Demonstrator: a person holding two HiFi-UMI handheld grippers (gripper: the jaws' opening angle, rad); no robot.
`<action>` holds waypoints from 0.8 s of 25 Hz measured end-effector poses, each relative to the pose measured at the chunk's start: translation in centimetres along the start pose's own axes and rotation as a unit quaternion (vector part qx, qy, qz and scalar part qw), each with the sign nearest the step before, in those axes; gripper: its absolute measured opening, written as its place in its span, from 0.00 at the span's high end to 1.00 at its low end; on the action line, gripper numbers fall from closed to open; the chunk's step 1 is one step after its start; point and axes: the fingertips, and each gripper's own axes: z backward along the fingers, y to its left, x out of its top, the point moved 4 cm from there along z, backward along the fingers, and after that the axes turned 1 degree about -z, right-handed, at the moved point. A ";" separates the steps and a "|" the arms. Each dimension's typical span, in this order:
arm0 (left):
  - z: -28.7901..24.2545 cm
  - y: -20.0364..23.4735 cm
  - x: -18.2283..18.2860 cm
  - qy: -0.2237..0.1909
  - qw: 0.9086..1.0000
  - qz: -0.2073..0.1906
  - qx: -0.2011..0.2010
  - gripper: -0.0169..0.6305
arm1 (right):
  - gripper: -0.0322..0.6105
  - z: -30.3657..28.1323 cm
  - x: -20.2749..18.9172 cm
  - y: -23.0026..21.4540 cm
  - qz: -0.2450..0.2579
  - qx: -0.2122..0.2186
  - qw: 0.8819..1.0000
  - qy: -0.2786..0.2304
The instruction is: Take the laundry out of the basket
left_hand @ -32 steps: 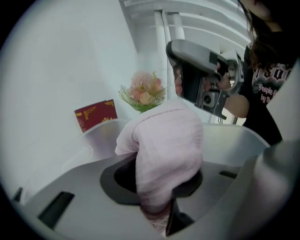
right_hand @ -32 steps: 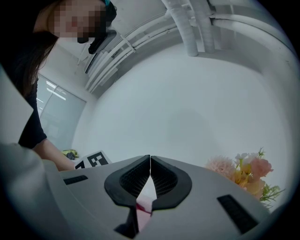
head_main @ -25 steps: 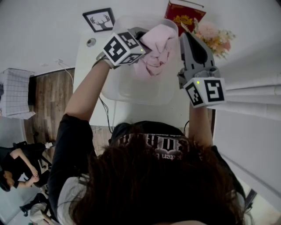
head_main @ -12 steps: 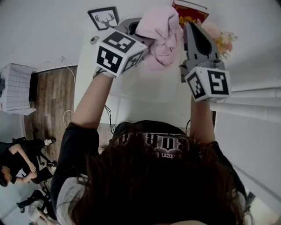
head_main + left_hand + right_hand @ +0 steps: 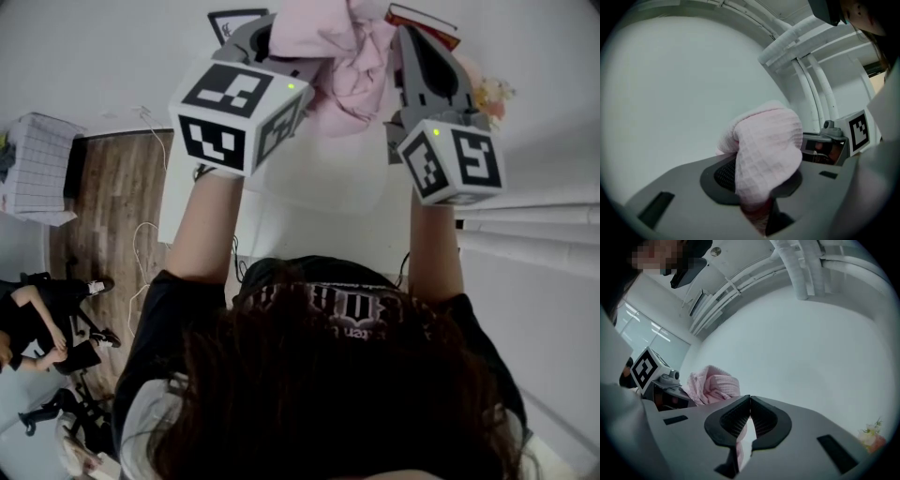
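Observation:
A pink waffle-weave cloth [image 5: 342, 52] hangs bunched at the top of the head view, raised above the pale translucent basket [image 5: 314, 183]. My left gripper [image 5: 286, 37] is shut on it; in the left gripper view the cloth [image 5: 764, 150] fills the space between the jaws and drapes over them [image 5: 757, 176]. My right gripper [image 5: 412, 42] stands just right of the cloth, its jaw tips touching [image 5: 750, 408]. There the cloth [image 5: 712, 383] shows off to the left, and some pink shows through the gap lower down.
The basket sits on a white table [image 5: 187, 206] by a white wall. A framed deer picture [image 5: 230, 19], a red book [image 5: 427, 23] and flowers [image 5: 492, 94] stand at the back. Wooden floor [image 5: 112, 216] and seated people [image 5: 28, 328] lie to the left.
My left gripper has risen with the pink cloth, lifting it out of the basket toward the top of the view. The right gripper has stayed about where it was.

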 end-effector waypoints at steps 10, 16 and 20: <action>8.1 7.9 12.0 -0.055 0.994 0.014 0.095 0.79 | 0.91 -7.3 11.3 6.1 0.008 0.075 0.997 -0.021; 13.4 9.9 13.4 -0.059 0.981 -0.002 0.183 0.79 | 0.91 -9.2 13.1 10.4 -0.006 0.128 0.991 -0.032; 17.8 9.5 13.3 -0.062 0.970 -0.017 0.235 0.79 | 0.91 -8.3 12.9 14.2 -0.016 0.169 0.985 -0.037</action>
